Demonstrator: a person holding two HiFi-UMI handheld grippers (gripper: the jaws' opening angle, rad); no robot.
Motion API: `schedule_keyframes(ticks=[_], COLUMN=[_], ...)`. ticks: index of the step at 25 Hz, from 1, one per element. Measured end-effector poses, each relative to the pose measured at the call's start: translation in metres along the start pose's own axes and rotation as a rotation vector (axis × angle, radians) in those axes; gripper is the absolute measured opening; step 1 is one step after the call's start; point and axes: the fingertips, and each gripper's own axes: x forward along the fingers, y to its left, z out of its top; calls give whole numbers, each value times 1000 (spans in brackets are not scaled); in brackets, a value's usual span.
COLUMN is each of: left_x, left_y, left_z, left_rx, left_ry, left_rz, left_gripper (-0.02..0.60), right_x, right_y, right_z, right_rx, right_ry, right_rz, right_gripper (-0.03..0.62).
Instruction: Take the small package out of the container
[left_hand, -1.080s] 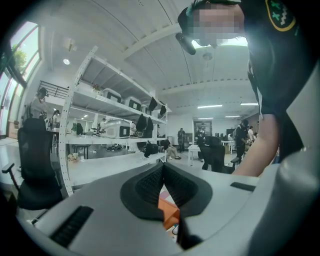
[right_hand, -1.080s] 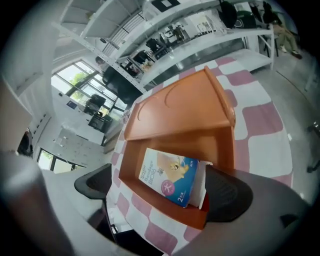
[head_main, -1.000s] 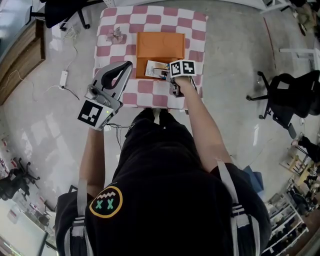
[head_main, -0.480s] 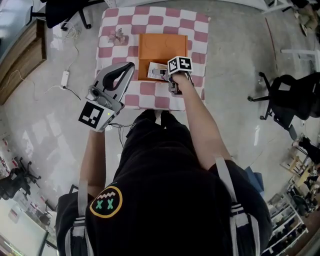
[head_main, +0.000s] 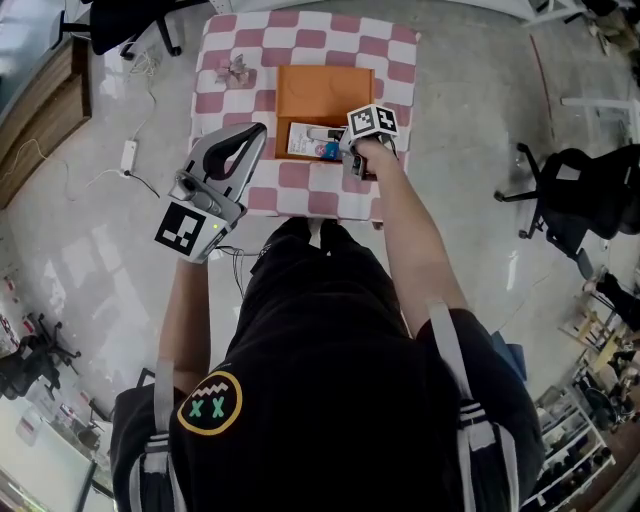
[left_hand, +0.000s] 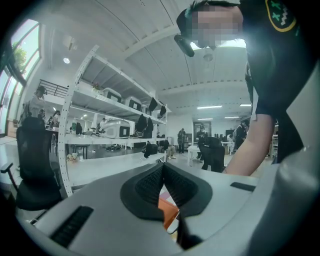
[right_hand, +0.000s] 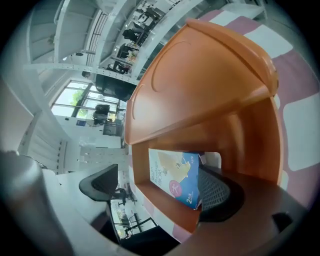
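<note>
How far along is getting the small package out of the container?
Done: the orange container stands open. In hand: the right tongs straddle the small package inside, and their jaws have just been closing, not yet clamped. Left: grip it and lift it out. The left tongs are shut, idle.

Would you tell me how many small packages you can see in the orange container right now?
1: the small package lies in the open near section of the orange container on the checked table; the covered part may hide more.
</note>
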Motion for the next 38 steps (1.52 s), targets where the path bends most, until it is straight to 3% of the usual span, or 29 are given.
schedule_keyframes(ticks=[3, 7, 15, 17, 20, 21, 25, 27, 38], left_x=[-5, -4, -6, -4, -2, -2, -1, -1, 4], left_y=[4, 3, 6, 4, 4, 4, 4, 1, -7], left_z=[-9, 0, 2, 2, 1, 0, 0, 1, 6], left_rx=[58, -5, -5, -6, -8, -9, -5, -2, 8], left_ry=[2, 11, 18, 19, 21, 23, 31, 32, 26], left_rz=[-11, 18, 34, 32, 31, 32, 34, 34, 25], left_gripper=[17, 17, 17, 17, 17, 17, 17, 17, 17], right_x=[-1, 3, 4, 4, 5, 6, 7, 3, -3], right_y=[1, 1, -7, -6, 1, 3, -1, -5, 10], right_z=[4, 4, -4, -5, -4, -3, -3, -3, -7], right_rx=[6, -10, -47, -51, -56, -58, -96, -123, -182], right_ry=[-1, 14, 87, 98, 95, 90, 90, 82, 51], right_rz=[46, 70, 18, 37, 96, 110, 89, 65, 114], right_gripper=[474, 465, 460, 433, 257, 227, 178, 41, 21])
